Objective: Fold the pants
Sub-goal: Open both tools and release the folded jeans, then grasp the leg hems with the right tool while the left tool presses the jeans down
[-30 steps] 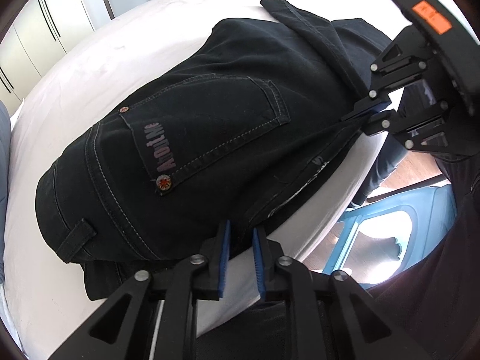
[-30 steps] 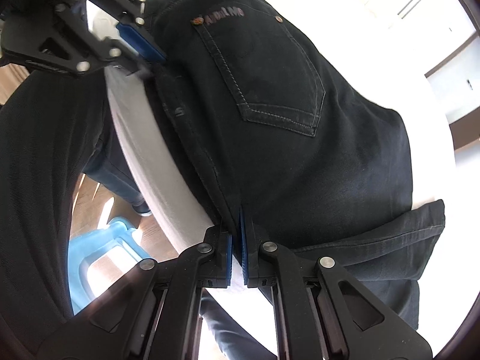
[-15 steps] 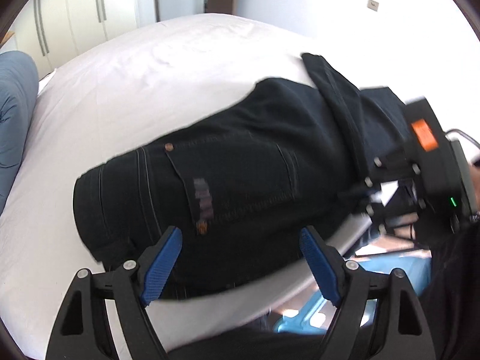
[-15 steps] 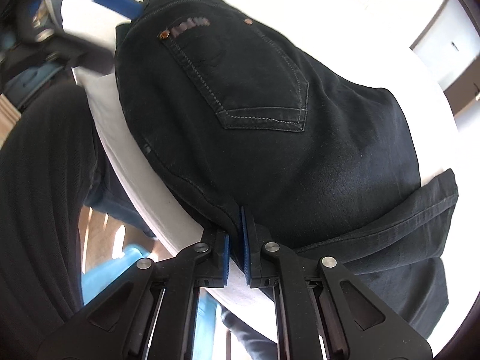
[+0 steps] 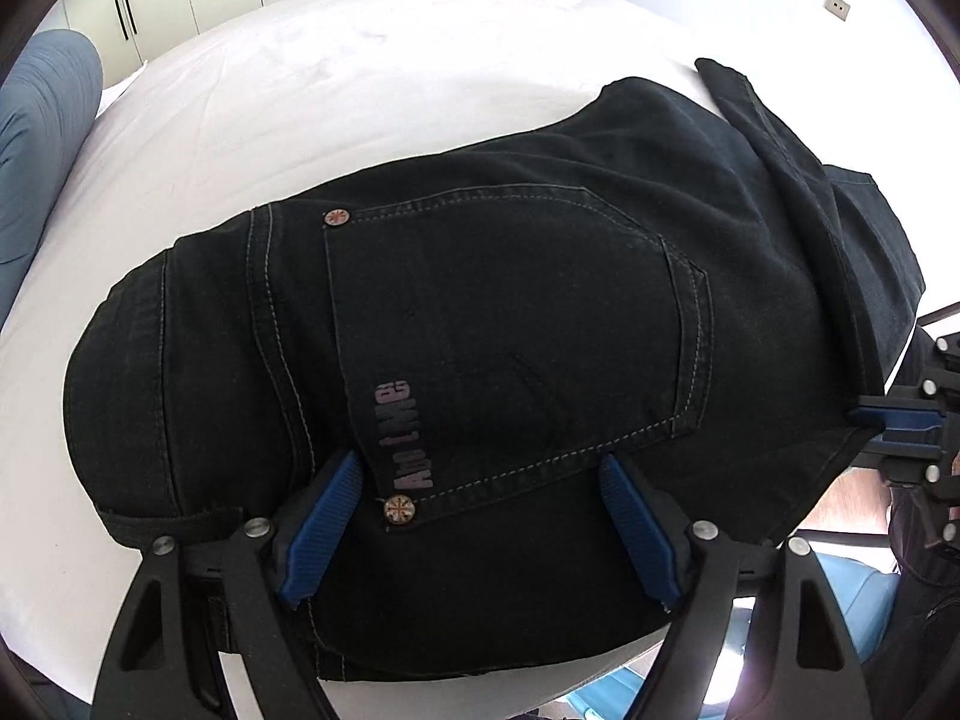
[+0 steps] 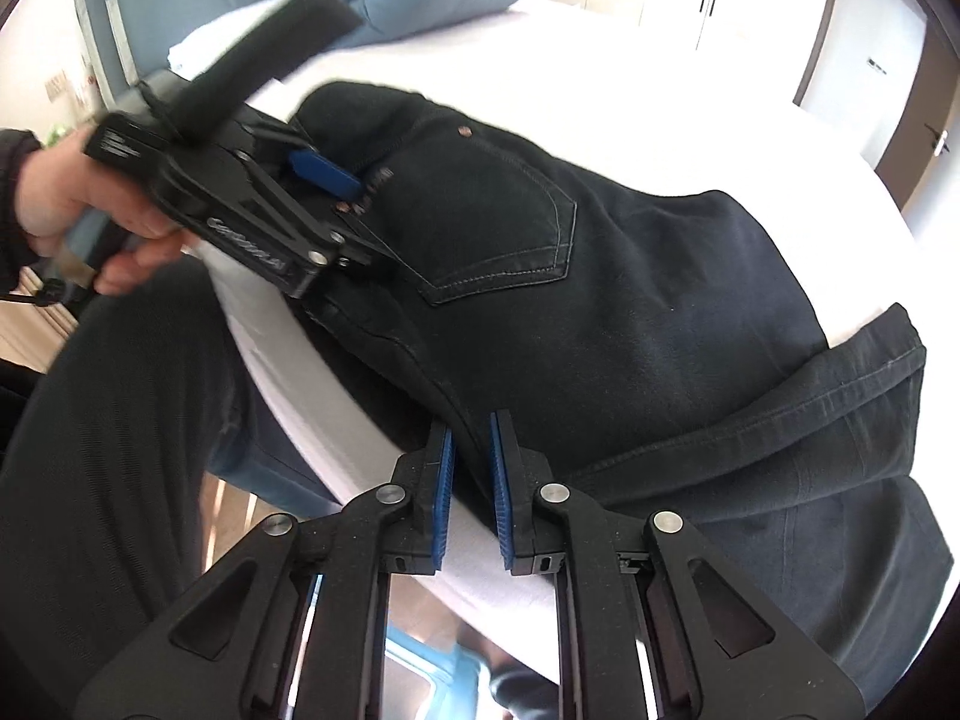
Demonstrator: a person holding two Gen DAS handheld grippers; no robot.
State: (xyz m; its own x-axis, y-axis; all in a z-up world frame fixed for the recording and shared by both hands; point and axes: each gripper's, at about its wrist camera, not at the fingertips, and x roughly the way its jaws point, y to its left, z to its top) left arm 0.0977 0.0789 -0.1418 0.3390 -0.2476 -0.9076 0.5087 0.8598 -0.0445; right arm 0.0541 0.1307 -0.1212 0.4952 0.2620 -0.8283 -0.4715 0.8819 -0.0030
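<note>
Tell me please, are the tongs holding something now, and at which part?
Nothing is held. The left tongs stand open over the folded black denim pants; the right tongs are opening at its near edge.

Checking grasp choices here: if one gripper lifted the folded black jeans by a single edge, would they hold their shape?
Probably not. The jeans lie in soft folded layers on the bed, so they would likely sag and unfold. The thick stitched denim looks fairly heavy for cloth. It seems rough rather than slippery, so the ribbed blue pads should grip it.
</note>
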